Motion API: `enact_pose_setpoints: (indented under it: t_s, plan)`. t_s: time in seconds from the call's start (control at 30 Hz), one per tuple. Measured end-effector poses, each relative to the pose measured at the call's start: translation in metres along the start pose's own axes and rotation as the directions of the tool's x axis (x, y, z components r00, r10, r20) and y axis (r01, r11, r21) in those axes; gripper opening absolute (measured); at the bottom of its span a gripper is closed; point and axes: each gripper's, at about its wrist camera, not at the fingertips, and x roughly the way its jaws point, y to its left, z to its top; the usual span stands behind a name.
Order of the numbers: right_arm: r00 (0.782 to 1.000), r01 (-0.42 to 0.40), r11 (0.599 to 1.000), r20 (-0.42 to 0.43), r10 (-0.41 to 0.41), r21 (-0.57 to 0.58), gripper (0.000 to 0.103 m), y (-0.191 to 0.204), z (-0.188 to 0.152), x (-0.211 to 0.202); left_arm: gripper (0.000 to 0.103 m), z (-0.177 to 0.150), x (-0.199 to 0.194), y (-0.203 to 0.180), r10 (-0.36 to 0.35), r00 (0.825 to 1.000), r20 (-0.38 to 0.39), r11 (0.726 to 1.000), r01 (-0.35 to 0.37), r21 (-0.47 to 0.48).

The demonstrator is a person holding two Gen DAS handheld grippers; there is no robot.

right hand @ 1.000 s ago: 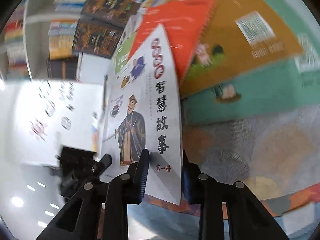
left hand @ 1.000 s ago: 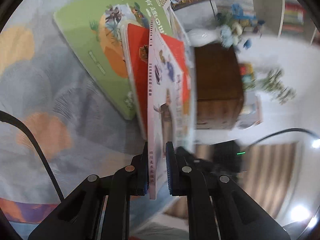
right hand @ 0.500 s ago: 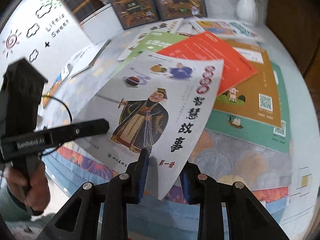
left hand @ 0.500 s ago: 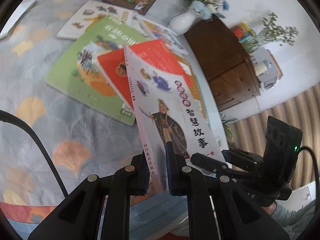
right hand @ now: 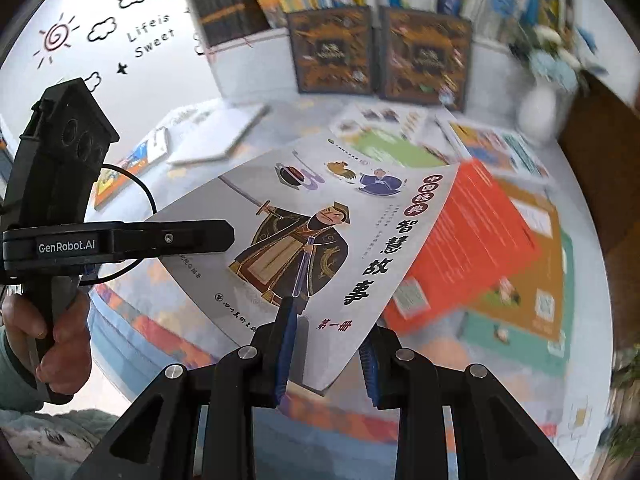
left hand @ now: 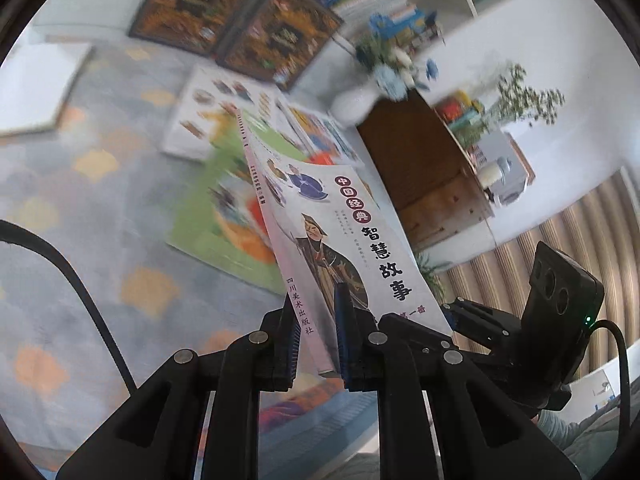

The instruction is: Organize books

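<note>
Lifted higher off the table [right hand: 224, 364], the storybook [right hand: 320, 236] stays clamped by both grippers' fingers [left hand: 290, 336]; shelf [right hand: 256, 52] holds books.

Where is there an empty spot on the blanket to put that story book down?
Bare blanket lies left of the green book, below the white book. The right side is crowded: orange book, brown book and others overlap. Both grippers, left and right, hold the story book.
</note>
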Motion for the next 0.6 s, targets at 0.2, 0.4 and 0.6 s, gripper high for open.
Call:
enact_pose_setpoints:
  t_s: [0.2,0.4,0.6]
  plan:
    - [0.999,-0.028,0.998,0.021,0.029,-0.062,0.03,0.07,0.052,0.052,0.013,0.01,-0.052,0.062,0.078,0.992,0.102,0.995,-0.071,-0.07]
    - [0.995,-0.084,0.987,0.037,0.09,-0.135,0.03,0.143,0.103,0.109,0.015,0.034,-0.101,0.143,0.126,0.976,0.176,0.986,-0.103,-0.133]
    - [0.994,-0.105,0.989,0.006,0.106,-0.108,0.03,0.175,0.158,0.176,0.015,0.074,-0.111,0.213,0.151,0.97,0.191,0.979,-0.119,-0.167]
